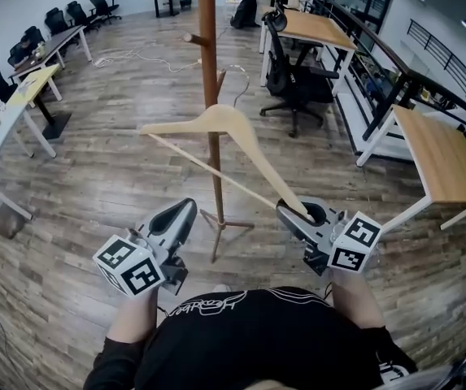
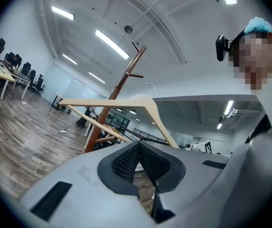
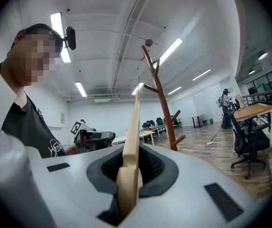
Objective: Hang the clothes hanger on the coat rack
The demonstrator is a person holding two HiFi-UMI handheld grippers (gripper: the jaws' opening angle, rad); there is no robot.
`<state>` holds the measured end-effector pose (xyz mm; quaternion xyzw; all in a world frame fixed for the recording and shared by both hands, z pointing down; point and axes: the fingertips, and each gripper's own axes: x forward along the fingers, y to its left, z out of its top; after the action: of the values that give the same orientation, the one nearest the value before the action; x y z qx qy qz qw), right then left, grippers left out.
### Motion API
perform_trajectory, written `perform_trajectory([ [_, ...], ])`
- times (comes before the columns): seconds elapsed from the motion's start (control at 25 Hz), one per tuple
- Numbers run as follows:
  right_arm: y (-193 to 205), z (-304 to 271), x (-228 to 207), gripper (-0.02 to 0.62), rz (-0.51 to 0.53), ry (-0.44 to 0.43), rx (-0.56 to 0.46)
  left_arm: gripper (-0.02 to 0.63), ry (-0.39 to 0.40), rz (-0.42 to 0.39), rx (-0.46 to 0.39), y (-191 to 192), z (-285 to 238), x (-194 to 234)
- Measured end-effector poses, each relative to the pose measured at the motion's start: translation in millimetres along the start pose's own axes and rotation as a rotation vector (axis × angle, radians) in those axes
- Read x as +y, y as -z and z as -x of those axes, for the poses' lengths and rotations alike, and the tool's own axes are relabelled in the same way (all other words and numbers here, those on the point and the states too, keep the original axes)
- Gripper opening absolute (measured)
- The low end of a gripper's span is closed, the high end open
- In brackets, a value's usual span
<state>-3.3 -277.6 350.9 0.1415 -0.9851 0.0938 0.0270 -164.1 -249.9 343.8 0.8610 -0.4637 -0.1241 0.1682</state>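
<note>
A light wooden clothes hanger (image 1: 226, 122) hangs in the air in front of me, its wire hook (image 1: 237, 96) close beside the brown coat rack pole (image 1: 209, 63). My right gripper (image 1: 294, 211) is shut on the hanger's right end; in the right gripper view the hanger arm (image 3: 134, 127) runs up from between the jaws, with the coat rack (image 3: 160, 91) behind it. My left gripper (image 1: 185, 210) is at the lower left, apart from the hanger, jaws together and empty. In the left gripper view the hanger (image 2: 140, 101) and the coat rack (image 2: 119, 87) are ahead.
The rack's tripod feet (image 1: 226, 226) stand on the wood floor just ahead of me. A black office chair (image 1: 293, 84) and a wooden desk (image 1: 440, 157) are at the right. More desks and chairs (image 1: 21, 88) line the left side.
</note>
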Motion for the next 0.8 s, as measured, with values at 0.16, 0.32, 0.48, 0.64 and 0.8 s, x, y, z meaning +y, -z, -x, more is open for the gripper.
perform_trajectory([
  [0.16,-16,-24,-17,0.061,0.025,0.026,-0.015,0.008,0.019,-0.006,-0.013,-17,-7,28],
  [0.32,-27,-46,-31,0.061,0.004,0.041,-0.052,0.008,0.038,-0.002,-0.03,-29,-11,54],
  [0.48,-32,-63,-47,0.061,0.013,0.072,-0.053,0.008,0.053,0.006,-0.033,-34,-16,79],
  [0.64,-36,-77,-59,0.061,0.026,0.078,-0.05,0.008,0.053,0.011,-0.041,-38,-22,96],
  [0.8,-41,-90,-73,0.061,0.03,0.059,-0.046,0.008,0.045,0.023,-0.036,-38,-36,110],
])
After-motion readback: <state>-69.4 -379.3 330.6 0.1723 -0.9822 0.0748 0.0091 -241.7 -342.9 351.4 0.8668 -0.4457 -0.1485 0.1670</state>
